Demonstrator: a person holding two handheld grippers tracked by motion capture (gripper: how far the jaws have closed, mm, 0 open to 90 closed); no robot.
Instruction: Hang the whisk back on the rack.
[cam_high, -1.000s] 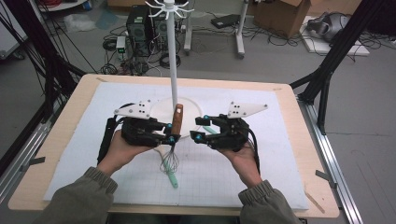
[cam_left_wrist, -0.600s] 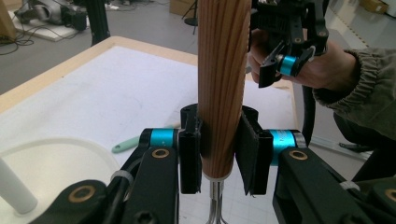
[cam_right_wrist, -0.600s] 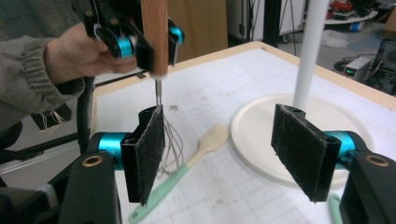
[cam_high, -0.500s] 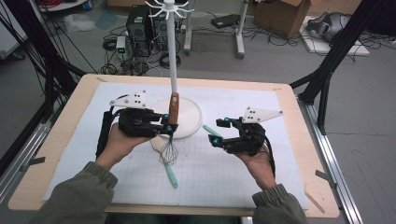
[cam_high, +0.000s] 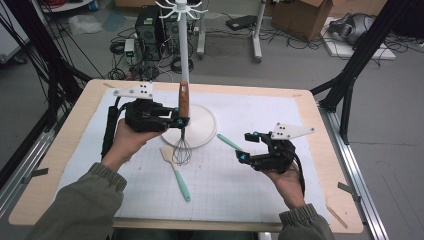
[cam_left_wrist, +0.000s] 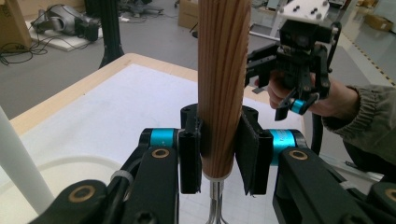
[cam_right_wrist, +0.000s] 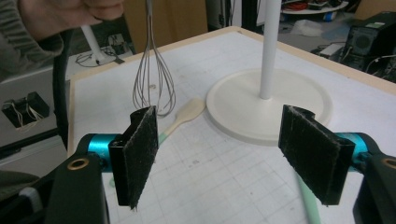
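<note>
While the left gripper (cam_high: 176, 121) hangs above the white gridded mat (cam_high: 260, 165) on the tabletop (cam_high: 60, 150), its fingers (cam_left_wrist: 189, 161) are clamped on the wooden handle of a wire whisk (cam_high: 183, 125), which stands upright with the handle up. In the left gripper view the grained handle rises between the two black pads, and a metal stem comes out below them. The whisk's wire loops (cam_right_wrist: 152, 74) hang clear of the mat, just in front of the round white base (cam_high: 200, 125) of a white pole stand (cam_high: 183, 45). A spatula with a pale wooden blade and mint-green handle (cam_high: 175, 170) lies flat on the mat beneath and just beside the loops. The right gripper (cam_high: 247, 146) is held well apart from the whisk, toward the person's right, with its fingers (cam_right_wrist: 137, 154) wide apart and nothing between them. A second mint-green handle (cam_high: 229, 142) lies on the mat between the stand's base and the right gripper.
</note>
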